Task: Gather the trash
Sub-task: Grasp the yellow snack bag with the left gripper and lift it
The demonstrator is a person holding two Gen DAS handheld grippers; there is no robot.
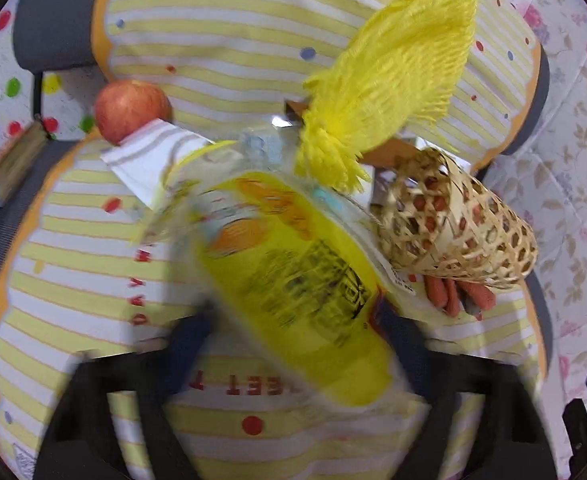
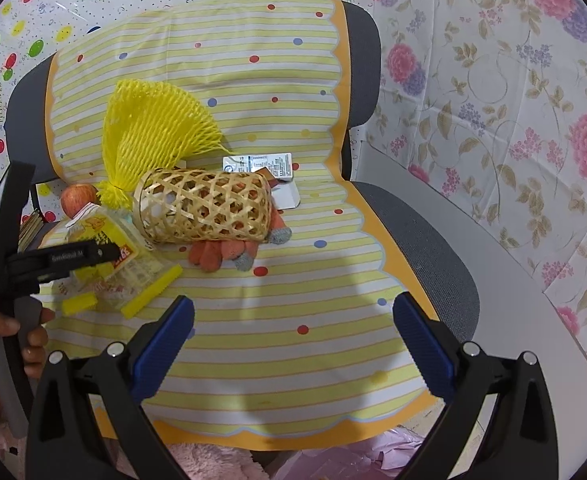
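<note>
Yellow and white stripes with scattered red and blue dots on the chair cover (image 2: 253, 92) (orange scalloped border). Bright yellow foam net (image 2: 149, 128), pale tan woven basket (image 2: 205, 208), red apple (image 2: 78, 199), yellow printed snack bag (image 1: 293, 280). Pink and purple flowers across the white backdrop sheet (image 2: 493, 120).

Apple (image 2: 78, 197), woven basket (image 2: 203, 210), chair (image 2: 425, 240)

basket (image 2: 203, 208) on chair (image 2: 425, 240); glove (image 2: 221, 254) beneath

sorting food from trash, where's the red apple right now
In the right wrist view the red apple sits at the seat's far left, beside the yellow foam net.
</note>
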